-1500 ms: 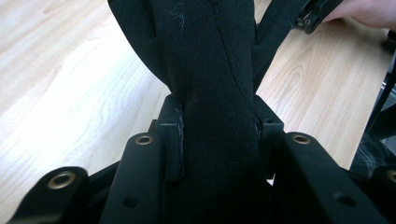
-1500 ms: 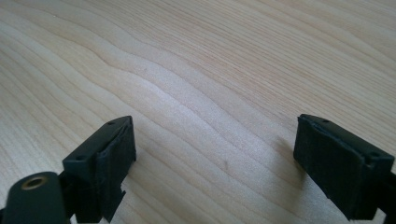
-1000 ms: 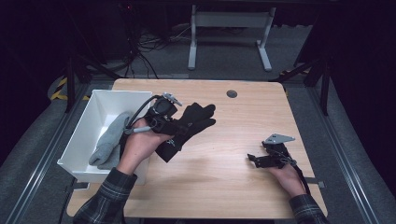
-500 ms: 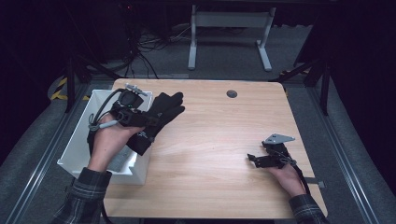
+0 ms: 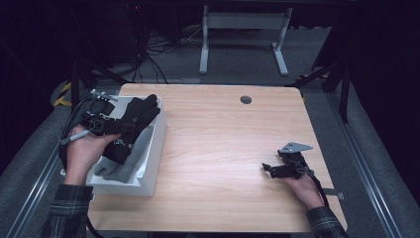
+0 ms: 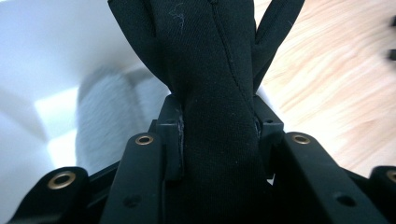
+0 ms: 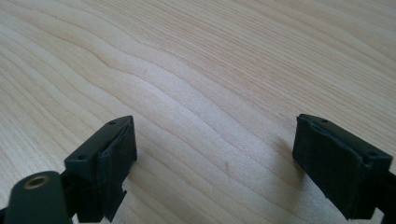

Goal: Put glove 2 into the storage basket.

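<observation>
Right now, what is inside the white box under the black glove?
A grey glove lies inside the white box. The black glove, clamped in the left gripper, hangs over it and covers the box's far part, so anything there is hidden.

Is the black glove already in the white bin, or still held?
Still held: the left hand-held gripper is shut on the black glove, above the white bin and the grey glove inside.

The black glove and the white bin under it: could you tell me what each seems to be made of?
The black glove looks like a matte, fine-knit stretch fabric: a stitched seam and lint show on it. The white bin looks like smooth rigid plastic, perhaps coated board, with flat, even walls and a slight sheen.
</observation>
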